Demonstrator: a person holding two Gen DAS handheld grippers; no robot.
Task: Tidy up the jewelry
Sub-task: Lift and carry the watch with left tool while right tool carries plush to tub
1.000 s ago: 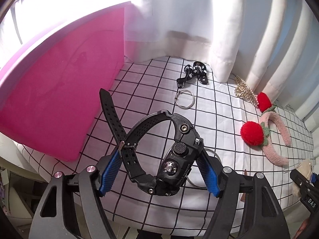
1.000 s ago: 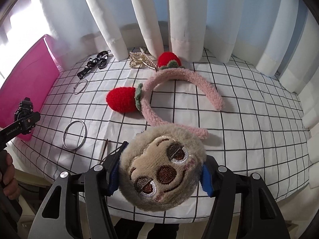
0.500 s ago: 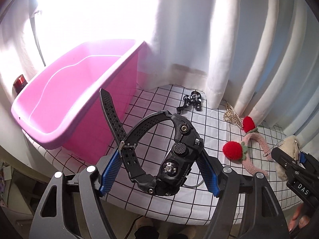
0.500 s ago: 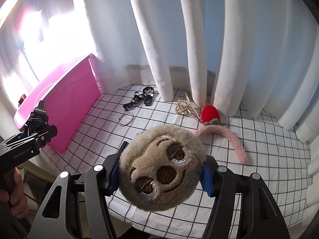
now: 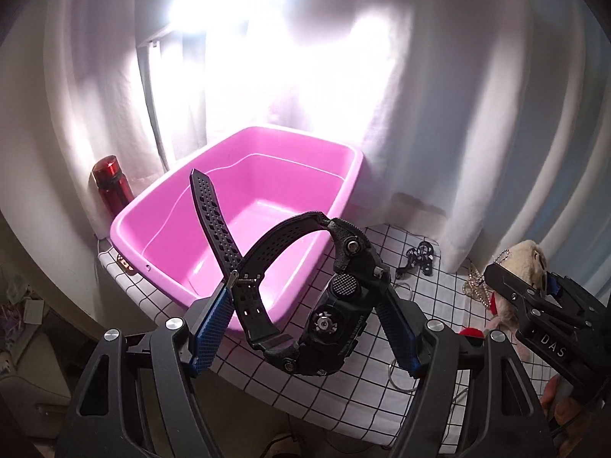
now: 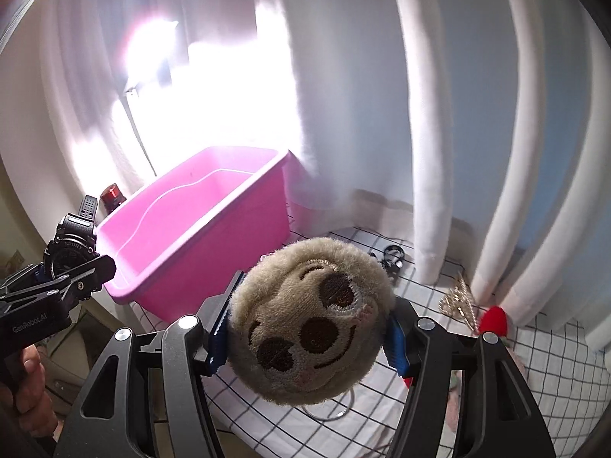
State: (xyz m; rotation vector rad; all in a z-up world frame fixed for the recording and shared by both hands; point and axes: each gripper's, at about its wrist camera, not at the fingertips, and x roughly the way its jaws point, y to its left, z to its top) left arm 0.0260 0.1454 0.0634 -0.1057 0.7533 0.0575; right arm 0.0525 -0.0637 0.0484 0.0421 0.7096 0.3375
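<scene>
The left gripper (image 5: 305, 328) squeezes a black watch (image 5: 301, 297) in the air in front of the pink tub (image 5: 244, 206) in the middle of the frame. The right gripper (image 6: 307, 337) squeezes a fluffy toy face (image 6: 311, 324), low and center, above the checked desk (image 6: 542, 374).

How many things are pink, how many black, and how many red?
Pink: 1, the tub.
Black: 2, the watch and the small clip on the cloth.
Red: 2, the bottle and the strawberry pompom.
Total: 5.
</scene>
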